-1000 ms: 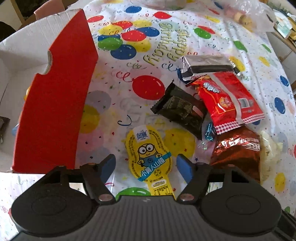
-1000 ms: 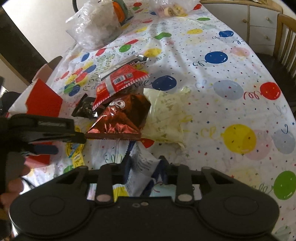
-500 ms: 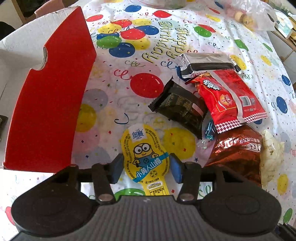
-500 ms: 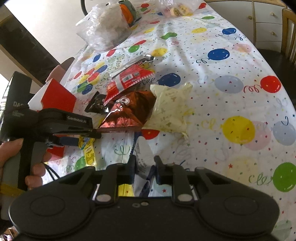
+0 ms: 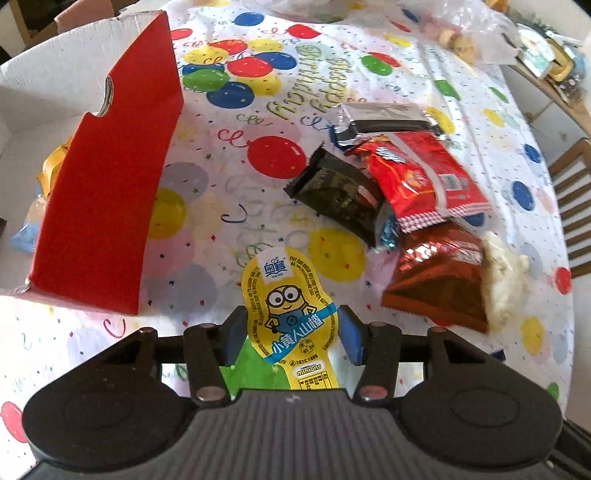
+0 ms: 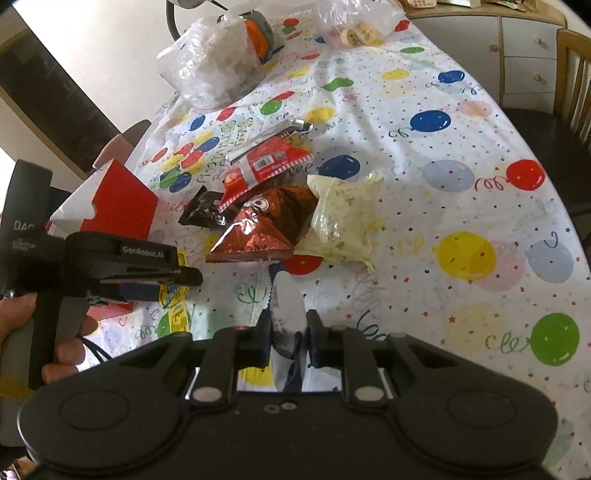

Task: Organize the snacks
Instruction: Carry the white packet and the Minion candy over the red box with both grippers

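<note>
Now the left gripper [image 5: 290, 334] has its jaws closed on the yellow snack pack [image 5: 290, 306], whose long axis runs forward between them. To its left the red box [image 5: 107, 184] stands near. The right gripper [image 6: 288, 334] pinches a white packet [image 6: 286, 310] over the table [image 6: 461, 184].

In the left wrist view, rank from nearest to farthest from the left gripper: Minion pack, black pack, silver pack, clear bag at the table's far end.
1. Minion pack: between the left gripper's fingers.
2. Black pack: mid-table, up and right.
3. Silver pack: beyond it, behind the red pack.
4. Clear bag: far end, top right.
</note>
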A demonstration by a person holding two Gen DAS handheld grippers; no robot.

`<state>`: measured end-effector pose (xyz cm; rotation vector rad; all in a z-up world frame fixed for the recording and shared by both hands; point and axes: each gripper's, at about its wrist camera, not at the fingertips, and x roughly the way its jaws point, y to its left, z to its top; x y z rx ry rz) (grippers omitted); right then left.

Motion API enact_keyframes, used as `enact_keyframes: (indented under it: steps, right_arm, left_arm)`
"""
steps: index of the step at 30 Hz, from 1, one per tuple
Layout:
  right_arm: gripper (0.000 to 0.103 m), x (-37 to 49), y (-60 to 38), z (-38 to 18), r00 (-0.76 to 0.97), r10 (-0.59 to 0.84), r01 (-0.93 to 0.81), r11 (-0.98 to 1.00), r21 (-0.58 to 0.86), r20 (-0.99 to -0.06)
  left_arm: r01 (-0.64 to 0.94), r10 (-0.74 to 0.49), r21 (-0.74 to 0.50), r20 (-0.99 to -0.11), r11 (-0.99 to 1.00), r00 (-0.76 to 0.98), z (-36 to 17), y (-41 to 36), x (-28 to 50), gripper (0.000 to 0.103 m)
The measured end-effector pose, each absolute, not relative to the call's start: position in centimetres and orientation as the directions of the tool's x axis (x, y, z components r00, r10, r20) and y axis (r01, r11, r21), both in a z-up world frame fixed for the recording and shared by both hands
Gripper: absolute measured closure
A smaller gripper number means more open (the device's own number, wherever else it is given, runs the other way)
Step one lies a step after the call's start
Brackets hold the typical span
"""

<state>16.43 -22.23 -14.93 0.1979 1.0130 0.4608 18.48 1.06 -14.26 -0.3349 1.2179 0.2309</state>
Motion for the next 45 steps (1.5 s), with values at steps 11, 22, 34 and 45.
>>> enact_keyframes:
  steps: [11,22,34,45]
  right_arm:
    - [0.086,13.9,-21.2,-11.7,0.488,0.452,-0.287,0.891,0.352,-0.746]
    - [0.086,11.9,-16.5,-7.4,0.556,0.447,-0.331,0.892,0.307,-0.7]
    - [0.086,10.8,-8.5,-3.6,0.603,0.484,-0.417,0.869,0.267,-0.634]
    - [0.086,12.0,-0.3,-2.5,0.601,0.51,-0.477,0.847,0.235,-0.615]
  left_arm:
    - [-0.267,-0.072,-0.19,-0.915,0.945,0.396,-10.1,2.4,14.8,0.052]
    - [-0.187,-0.103,-0.218,-0.868,0.958,0.485,-4.1,6.1,11.7,0.051]
    - [-0.174,-0.048,-0.173,-0.828,0.97,0.558,0.4,13.0,9.7,0.051]
    - [-0.21,0.023,-0.118,-0.821,0.971,0.571,1.3,20.5,9.5,0.051]
